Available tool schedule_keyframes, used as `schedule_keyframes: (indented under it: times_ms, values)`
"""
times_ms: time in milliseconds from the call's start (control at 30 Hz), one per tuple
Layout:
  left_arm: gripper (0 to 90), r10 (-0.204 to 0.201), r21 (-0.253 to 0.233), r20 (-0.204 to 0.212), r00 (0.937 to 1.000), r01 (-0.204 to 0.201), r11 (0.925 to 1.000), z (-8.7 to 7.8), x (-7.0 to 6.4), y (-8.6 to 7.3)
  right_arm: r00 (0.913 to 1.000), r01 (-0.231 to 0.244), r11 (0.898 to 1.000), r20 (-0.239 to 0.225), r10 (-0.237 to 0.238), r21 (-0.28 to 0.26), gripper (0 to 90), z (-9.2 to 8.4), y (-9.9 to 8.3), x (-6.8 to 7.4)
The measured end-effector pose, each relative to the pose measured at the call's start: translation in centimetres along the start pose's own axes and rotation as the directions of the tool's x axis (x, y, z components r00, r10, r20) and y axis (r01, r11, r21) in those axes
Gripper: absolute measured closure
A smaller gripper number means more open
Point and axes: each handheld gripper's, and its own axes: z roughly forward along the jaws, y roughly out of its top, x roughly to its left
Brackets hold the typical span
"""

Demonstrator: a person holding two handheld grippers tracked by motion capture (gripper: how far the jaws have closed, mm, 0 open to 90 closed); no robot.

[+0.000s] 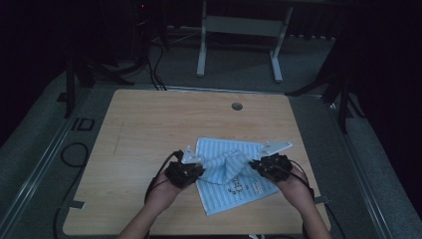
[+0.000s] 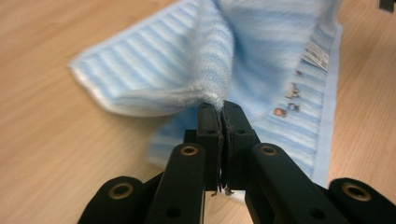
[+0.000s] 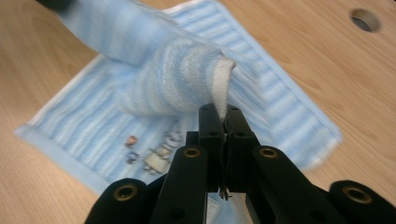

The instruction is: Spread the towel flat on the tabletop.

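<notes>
A wooden table (image 1: 149, 124) carries a light blue striped towel (image 1: 249, 189) lying toward its near edge, right of the middle, with a small printed picture near the towel's near side. A round hole (image 1: 237, 106) sits near the table's far edge, well apart from the towel. The left gripper (image 1: 199, 171) pinches the towel's left edge, jaws closed tight on a raised fold. The right gripper (image 1: 255, 166) pinches the right edge likewise. The cloth bunches up between them, nothing blocking either hand.
</notes>
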Motion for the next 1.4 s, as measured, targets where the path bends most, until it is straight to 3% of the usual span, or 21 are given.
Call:
schedule_keyframes:
  times_ms: [133, 167, 267, 400, 433, 600, 667, 733, 767, 833, 867, 900, 967, 1033, 1067, 1100, 1167, 1200, 1300, 1333, 1400]
  values:
    - [87.0, -0.037, -0.028, -0.049, 0.9981, 0.036, 0.999, -1.6, 1.8, 0.3, 0.9983, -0.057, 0.998, 0.015, 0.057, -0.017, 88.0, -0.6, -0.7, -1.4]
    - [86.9, -0.054, -0.038, -0.064, 0.9965, 0.052, 0.9979, -2.0, 2.4, 0.4, 0.9944, -0.102, 0.995, 0.026, 0.102, -0.023, 88.0, -0.9, -1.0, -2.5]
    - [87.0, -0.083, -0.046, -0.098, 0.9917, 0.079, 0.9959, -2.3, 3.7, 0.7, 0.9905, -0.133, 0.991, 0.032, 0.133, -0.019, 88.0, -0.8, -1.3, -3.4]
    - [86.9, -0.106, -0.031, -0.125, 0.9866, 0.103, 0.9942, -1.8, 5.0, 0.9, 0.9813, -0.188, 0.982, 0.04, 0.188, -0.015, 88.0, -0.5, -1.7, -4.5]
    - [86.8, -0.133, -0.018, -0.141, 0.981, 0.132, 0.9911, -0.6, 6.2, 1.0, 0.972, -0.232, 0.973, 0.041, 0.232, 0.008, 87.9, 0.6, -2.2, -5.6]
    - [86.6, -0.164, -0.001, -0.155, 0.9743, 0.165, 0.9862, 1.3, 7.6, 1.5, 0.9636, -0.266, 0.963, 0.04, 0.264, 0.046, 87.9, 2.5, -2.5, -6.5]
    - [79.1, -0.176, 0.04, -0.149, 0.9729, 0.184, 0.9821, 2.5, 8.4, 1.8, 0.9592, -0.281, 0.957, 0.054, 0.278, 0.077, 86.1, 3.7, -2.6, -7.0]
    - [60.2, -0.184, 0.034, -0.148, 0.9718, 0.191, 0.9811, 2.4, 8.2, 1.8, 0.9564, -0.286, 0.953, 0.089, 0.278, 0.097, 72.8, 4.0, -2.6, -7.4]
    - [57.6, -0.184, 0.034, -0.148, 0.9718, 0.191, 0.9811, 2.4, 8.2, 1.8, 0.9564, -0.286, 0.953, 0.089, 0.278, 0.097, 72.8, 4.0, -2.6, -7.4]
    - [49.6, -0.153, 0.007, -0.127, 0.98, 0.155, 0.9879, 1.3, 6.9, 1.7, 0.9437, -0.318, 0.944, 0.124, 0.307, 0.088, 62.0, 3.6, -3.0, -7.9]
    - [47.8, -0.153, 0.007, -0.127, 0.98, 0.155, 0.9879, 1.3, 6.9, 1.7, 0.9437, -0.318, 0.944, 0.124, 0.307, 0.088, 62.0, 3.6, -3.0, -7.9]
    - [47.9, -0.119, 0.007, -0.075, 0.9901, 0.12, 0.9928, 0.8, 5.5, 1.5, 0.9363, -0.337, 0.938, 0.136, 0.324, 0.084, 59.5, 3.0, -3.4, -8.2]
    - [47.8, -0.095, 0.01, -0.054, 0.994, 0.096, 0.9954, 0.7, 4.7, 1.5, 0.938, -0.335, 0.939, 0.121, 0.325, 0.08, 59.3, 2.5, -3.7, -7.9]
    - [45.9, -0.026, 0.056, 0.021, 0.9994, 0.025, 0.9981, 1.3, 2.1, 1.0, 0.9507, -0.302, 0.948, 0.108, 0.291, 0.105, 59.1, 2.5, -4.0, -7.2]
    - [45.9, -0.026, 0.056, 0.021, 0.9994, 0.025, 0.9981, 1.3, 2.1, 1.0, 0.957, -0.283, 0.952, 0.103, 0.271, 0.121, 59.1, 2.5, -4.2, -6.8]
    - [45.8, 0.009, 0.099, 0.067, 0.9977, -0.016, 0.9949, 1.9, 0.3, 0.4, 0.9612, -0.271, 0.952, 0.093, 0.26, 0.141, 58.9, 2.6, -4.3, -6.4]
    - [44.9, 0.016, 0.121, 0.089, 0.9959, -0.027, 0.9922, 2.3, -0.5, 0.0, 0.9699, -0.241, 0.955, 0.079, 0.231, 0.172, 57.4, 2.6, -4.8, -5.6]
    - [42.0, 0.036, 0.145, 0.127, 0.9912, -0.055, 0.988, 2.8, -2.0, -0.8, 0.9734, -0.228, 0.954, 0.067, 0.219, 0.195, 55.8, 2.7, -5.0, -5.2]
    - [41.6, 0.071, 0.169, 0.184, 0.9804, -0.103, 0.9803, 3.4, -3.8, -2.0, 0.9785, -0.206, 0.953, 0.056, 0.199, 0.223, 54.9, 2.7, -6.1, -4.2]
    - [41.6, 0.071, 0.169, 0.184, 0.9804, -0.103, 0.9803, 3.4, -3.8, -2.0, 0.9801, -0.199, 0.951, 0.048, 0.193, 0.237, 54.2, 2.7, -6.5, -3.9]
    - [41.6, 0.113, 0.206, 0.19, 0.9753, -0.152, 0.9665, 4.0, -5.0, -2.8, 0.9815, -0.192, 0.948, 0.044, 0.187, 0.253, 54.1, 2.9, -7.3, -3.5]
